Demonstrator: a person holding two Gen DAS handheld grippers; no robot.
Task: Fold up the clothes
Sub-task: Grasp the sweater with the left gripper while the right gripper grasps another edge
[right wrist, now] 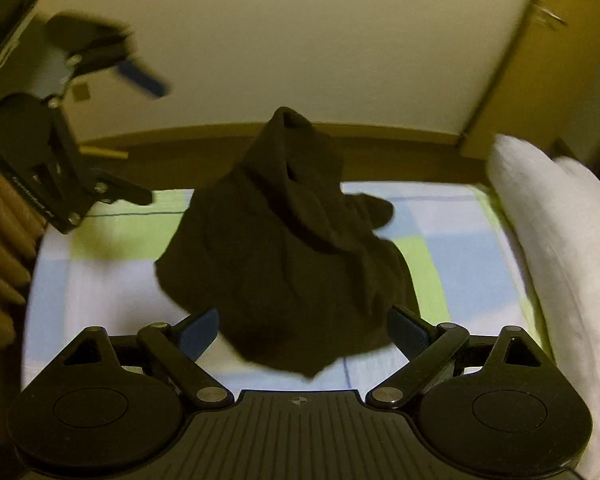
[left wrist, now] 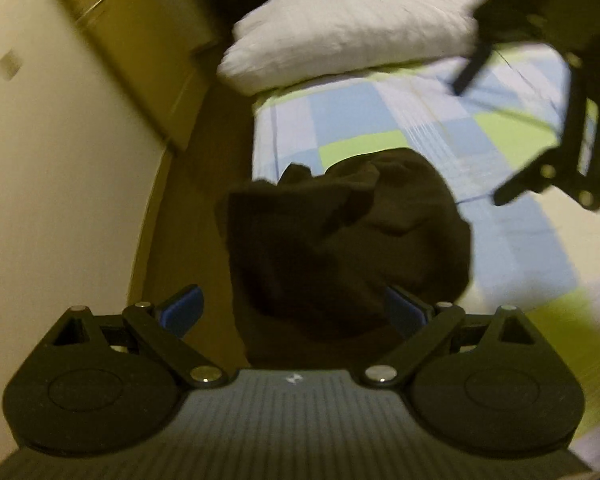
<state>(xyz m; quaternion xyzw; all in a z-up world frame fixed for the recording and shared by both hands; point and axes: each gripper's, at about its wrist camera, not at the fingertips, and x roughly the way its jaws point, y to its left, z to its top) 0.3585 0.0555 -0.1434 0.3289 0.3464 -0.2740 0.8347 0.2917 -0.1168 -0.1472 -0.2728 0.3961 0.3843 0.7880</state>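
A dark brown garment [left wrist: 340,240] is bunched up in a crumpled mound above the checked bed sheet [left wrist: 400,120]; it also shows in the right wrist view [right wrist: 292,256]. My left gripper [left wrist: 294,310] is open, its blue pads on either side of the garment's near end. My right gripper [right wrist: 304,332] is open too, with the cloth between its spread pads. Whether either gripper touches the cloth I cannot tell. Each gripper shows in the other's view, the right one [left wrist: 480,136] at upper right and the left one [right wrist: 156,144] at upper left, both open.
A white pillow [left wrist: 348,28] lies at the head of the bed, also at the right edge of the right wrist view [right wrist: 556,248]. A cream wall [right wrist: 300,40] and a wooden door [left wrist: 148,32] border the bed. Cardboard tubes [right wrist: 0,260] stand at the left.
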